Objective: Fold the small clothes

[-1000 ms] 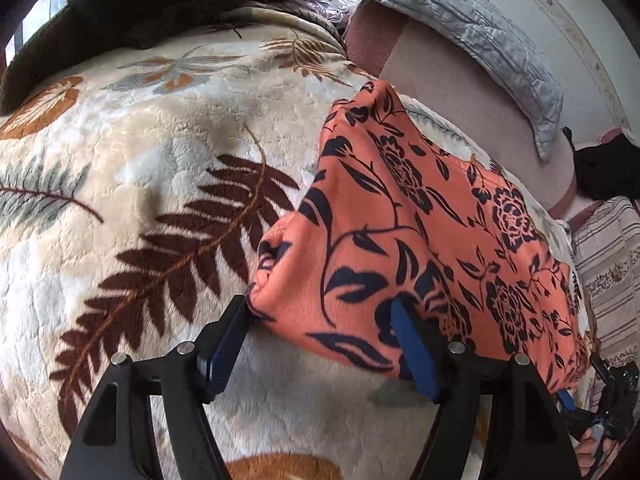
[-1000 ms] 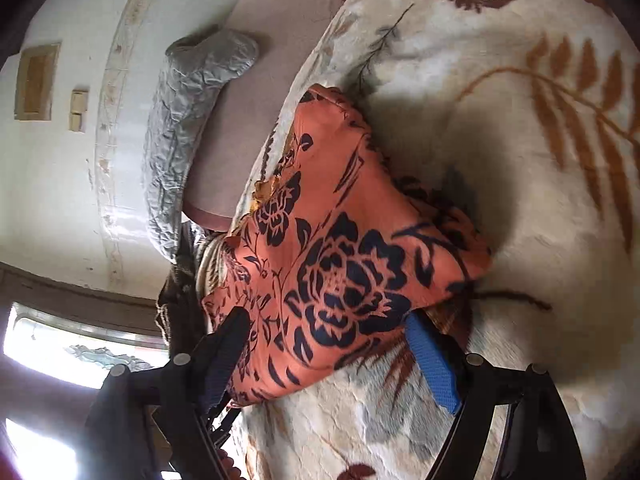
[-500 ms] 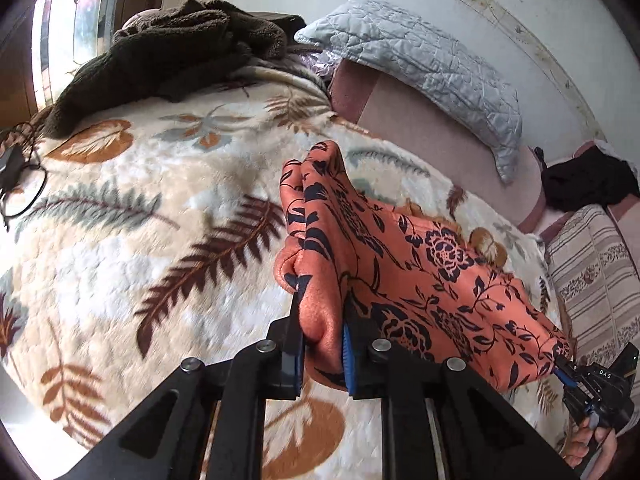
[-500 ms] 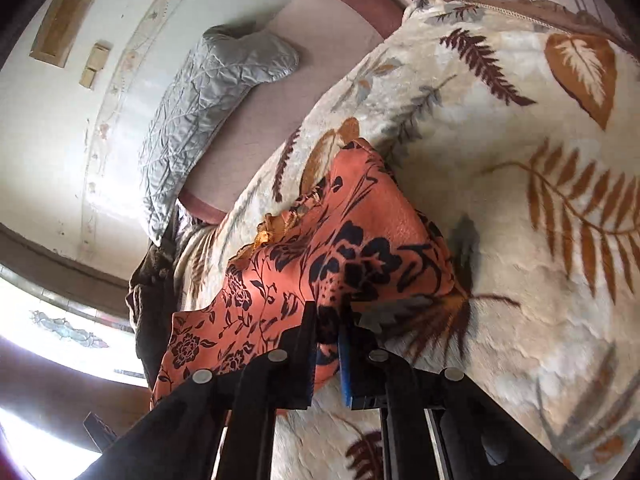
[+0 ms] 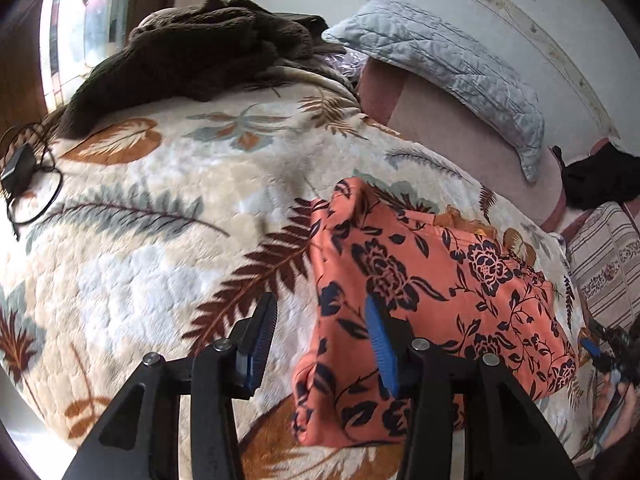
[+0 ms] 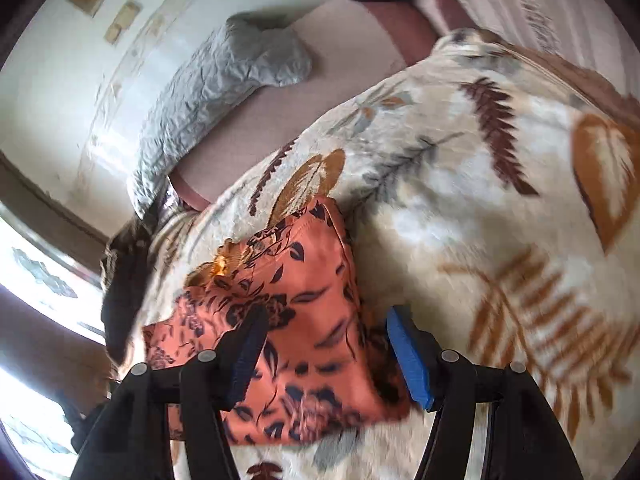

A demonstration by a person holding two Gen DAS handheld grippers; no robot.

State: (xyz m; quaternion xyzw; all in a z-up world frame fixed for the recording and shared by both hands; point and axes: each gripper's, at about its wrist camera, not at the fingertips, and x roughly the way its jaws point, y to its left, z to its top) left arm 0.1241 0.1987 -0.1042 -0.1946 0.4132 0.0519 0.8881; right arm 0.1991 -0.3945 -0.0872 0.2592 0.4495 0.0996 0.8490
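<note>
No brand, label or legible writing is found on any item in either view.

The orange floral garment [image 5: 432, 292] lies folded on the leaf-patterned fleece blanket [image 5: 168, 216], its near corner raised slightly off the pile. A strip of yellow-gold trim shows at its far edge.

The left gripper [image 5: 324, 344] stands part open above the garment's near left corner. Its jaws have just been opening. The right blue pad overlaps the cloth in view and the left one is over bare blanket; neither presses the fabric.

The right gripper [image 6: 332, 356] is likewise open, and somewhat wider. Its jaws have just been opening. The garment's near right corner appears in the gap between the fingers, but nothing is clamped. This view is motion-blurred.

Surface: a bed covered by the cream blanket with brown, rust and grey fern and leaf prints. A dark brown plush throw [image 5: 192, 52] is heaped at the far left corner. A black adapter with looped cable [image 5: 20, 168] rests at the left edge.

Room: a grey quilted pillow [image 5: 452, 68] leans at the wall above a pink mattress edge [image 5: 452, 136]. A black item [image 5: 600, 180] and a striped cushion [image 5: 608, 256] sit at the right. The wall is pale and marked. A bright window [image 5: 80, 24] is at the far left.
</note>
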